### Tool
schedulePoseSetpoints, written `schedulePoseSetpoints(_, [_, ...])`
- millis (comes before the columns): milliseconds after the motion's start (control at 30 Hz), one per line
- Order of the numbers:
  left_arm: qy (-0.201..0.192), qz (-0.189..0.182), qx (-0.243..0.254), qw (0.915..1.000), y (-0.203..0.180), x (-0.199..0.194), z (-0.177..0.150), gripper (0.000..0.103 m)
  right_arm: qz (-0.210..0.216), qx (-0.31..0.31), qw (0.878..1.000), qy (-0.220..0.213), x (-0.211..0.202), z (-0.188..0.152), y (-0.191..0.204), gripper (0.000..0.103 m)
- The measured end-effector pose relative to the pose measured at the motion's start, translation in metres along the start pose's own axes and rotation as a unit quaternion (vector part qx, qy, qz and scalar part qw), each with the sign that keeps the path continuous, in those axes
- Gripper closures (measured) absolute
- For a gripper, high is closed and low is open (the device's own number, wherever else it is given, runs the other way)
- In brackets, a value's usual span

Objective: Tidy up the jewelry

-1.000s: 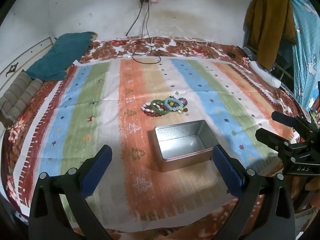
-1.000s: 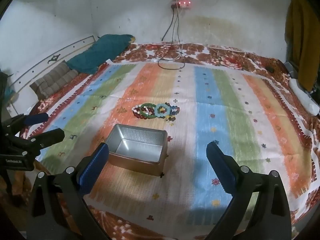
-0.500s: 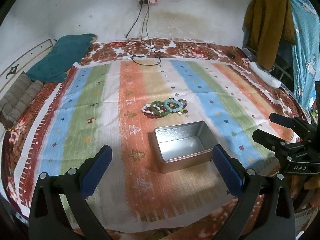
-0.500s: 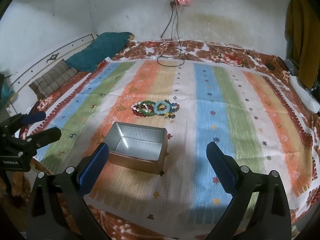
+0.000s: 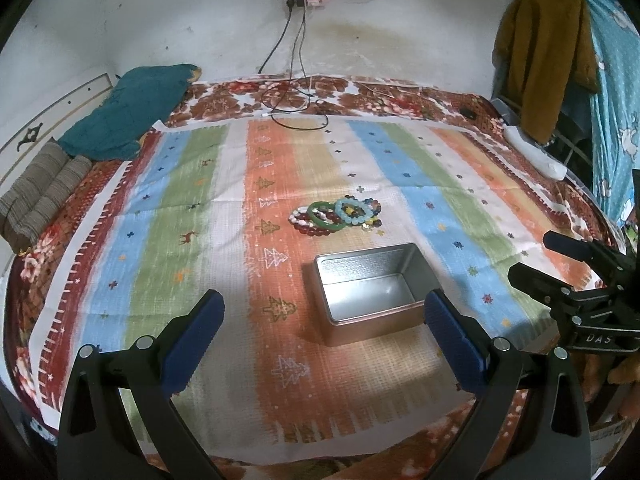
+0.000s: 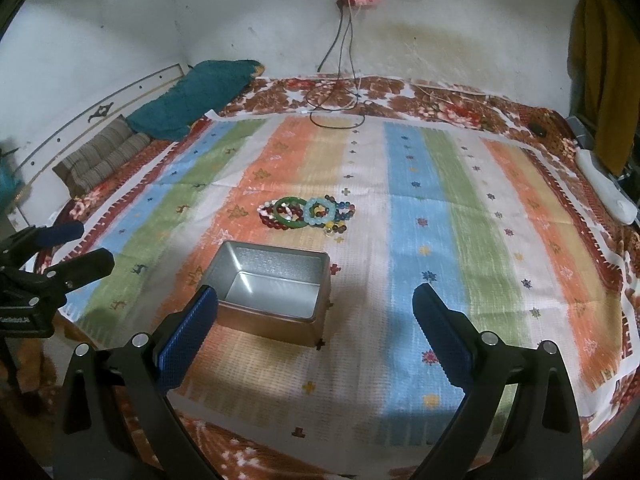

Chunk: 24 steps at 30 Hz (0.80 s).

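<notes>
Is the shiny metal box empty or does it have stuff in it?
Empty. The rectangular silver metal tin shows only its bare shiny floor, and the pile of beaded bracelets lies on the striped cloth beyond it.

Dim, warm indoor light; strong fisheye bending and dark vignette at edges, slight softness throughout.

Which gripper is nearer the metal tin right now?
Right, narrowly. The right gripper has its left finger overlapping the metal tin's near corner; the left gripper frames it from slightly farther back. Both are open.
</notes>
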<state>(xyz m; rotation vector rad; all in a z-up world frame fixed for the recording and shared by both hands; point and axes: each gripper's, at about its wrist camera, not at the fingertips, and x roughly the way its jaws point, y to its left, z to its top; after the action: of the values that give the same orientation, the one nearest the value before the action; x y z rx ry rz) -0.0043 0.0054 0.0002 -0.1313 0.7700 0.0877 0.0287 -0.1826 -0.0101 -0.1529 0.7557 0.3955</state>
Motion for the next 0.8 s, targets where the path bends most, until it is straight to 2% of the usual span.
schedulePoseSetpoints(700, [0.004, 0.004, 0.004, 1.0, -0.001, 0.0005, 0.0001, 0.006, -0.003, -0.002, 1.0, 0.003, 0.0019, -0.0015, 0.0, 0.004])
schedulePoseSetpoints(800, [0.004, 0.018, 0.003, 0.9998, -0.0003, 0.0034, 0.0024, 0.006, -0.003, -0.003, 1.0, 0.007, 0.0043, -0.0034, -0.0016, 0.004])
